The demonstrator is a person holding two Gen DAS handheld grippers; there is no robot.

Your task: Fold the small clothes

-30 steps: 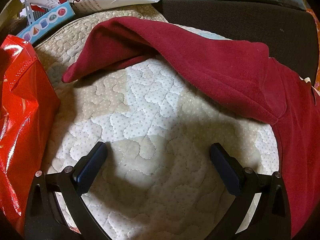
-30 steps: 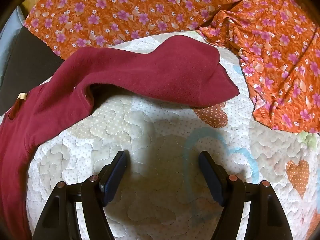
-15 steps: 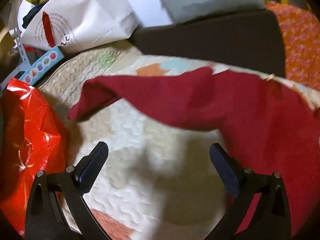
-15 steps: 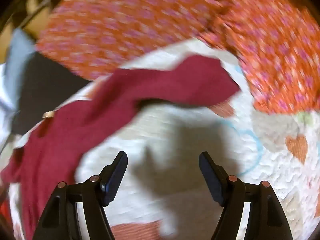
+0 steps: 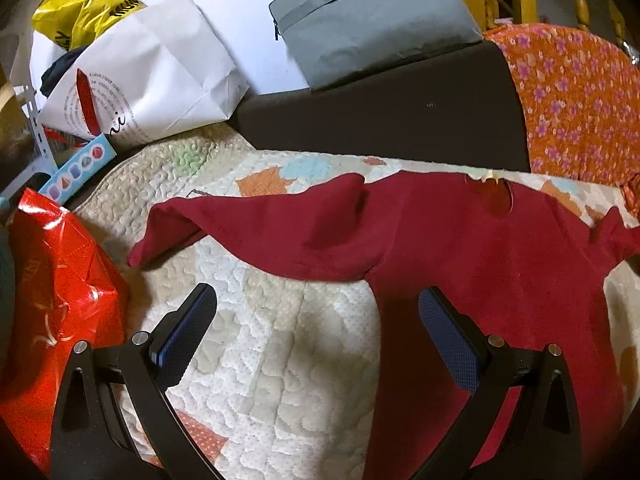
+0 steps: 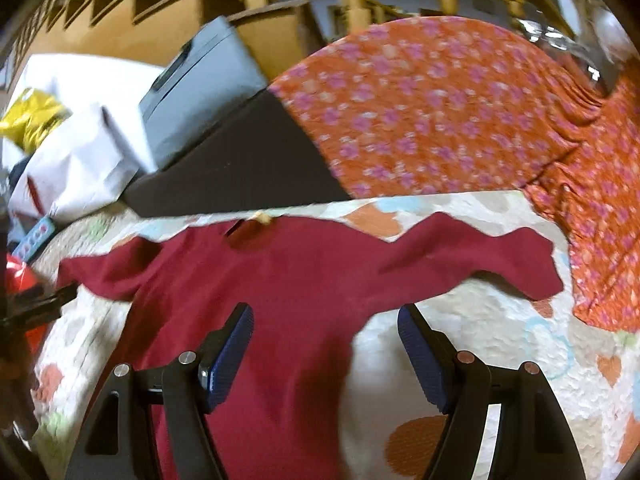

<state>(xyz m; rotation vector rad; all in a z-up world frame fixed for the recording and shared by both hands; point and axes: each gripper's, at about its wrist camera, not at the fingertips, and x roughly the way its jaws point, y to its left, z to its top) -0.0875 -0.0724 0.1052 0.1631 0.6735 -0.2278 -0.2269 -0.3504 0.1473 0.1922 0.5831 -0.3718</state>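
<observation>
Through your left wrist camera, your left gripper (image 5: 316,320) hangs with its jaws spread wide and nothing between them. Under it lies the patchwork quilt (image 5: 280,344), and the dark red top (image 5: 460,264) is spread flat on that quilt, its body running down the right side of the view past the right-hand finger. One sleeve (image 5: 248,228) reaches out to the left, its cuff slightly lifted off the quilt. The neck opening points toward the dark cushion (image 5: 384,120) at the far edge. A shiny red bag (image 5: 60,300) sits just beside the quilt on the left, a white paper bag (image 5: 152,76) and a grey case (image 5: 372,20) lie beyond, and an orange flowered cloth (image 5: 580,96) drapes at the far right.

Through your right wrist camera, which is somewhat blurred, your right gripper (image 6: 326,340) is likewise wide apart and empty, poised above the top (image 6: 280,300). The other sleeve (image 6: 480,256) stretches right toward the orange flowered cloth (image 6: 460,112), its end near the cloth's edge
</observation>
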